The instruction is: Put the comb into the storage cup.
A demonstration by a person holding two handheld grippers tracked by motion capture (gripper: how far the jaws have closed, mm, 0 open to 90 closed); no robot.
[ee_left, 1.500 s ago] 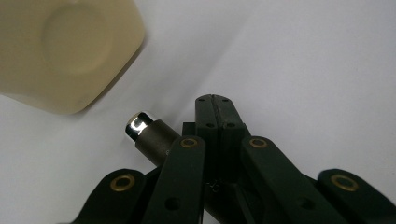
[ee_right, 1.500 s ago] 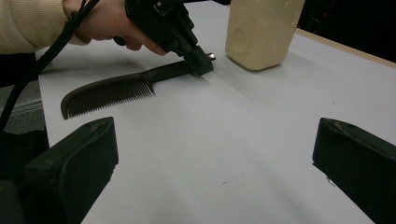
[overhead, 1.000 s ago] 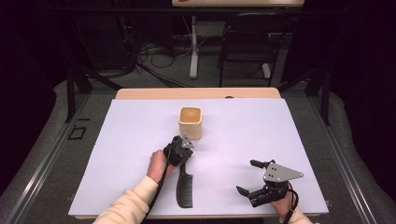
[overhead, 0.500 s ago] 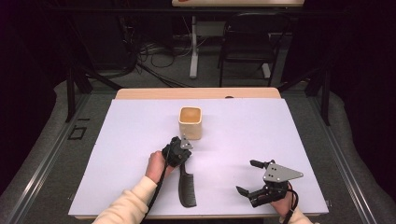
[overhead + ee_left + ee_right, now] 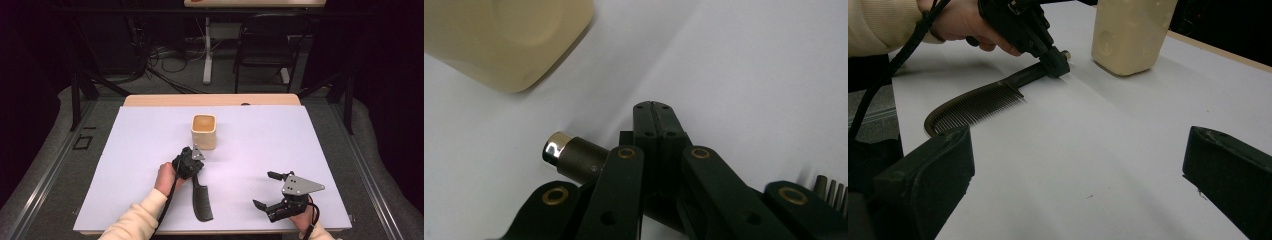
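Note:
A black comb point(image 5: 202, 202) lies on the white table cover point(image 5: 260, 140) near the front, its handle pointing toward a cream square cup point(image 5: 204, 131). My left gripper point(image 5: 196, 169) is shut, its tips down at the end of the comb's handle point(image 5: 1030, 74). In the left gripper view the jaws point(image 5: 654, 112) meet with nothing showing between them, and the comb's teeth point(image 5: 831, 192) peek out at the lower right. My right gripper point(image 5: 263, 189) rests open near the front right, nothing between its fingers point(image 5: 933, 170).
The cup point(image 5: 1130, 35) stands just beyond the left gripper. A wooden table edge point(image 5: 210, 100) runs along the back. Chairs, cables and table legs fill the dark floor behind. White surface stretches between the two grippers and to the left.

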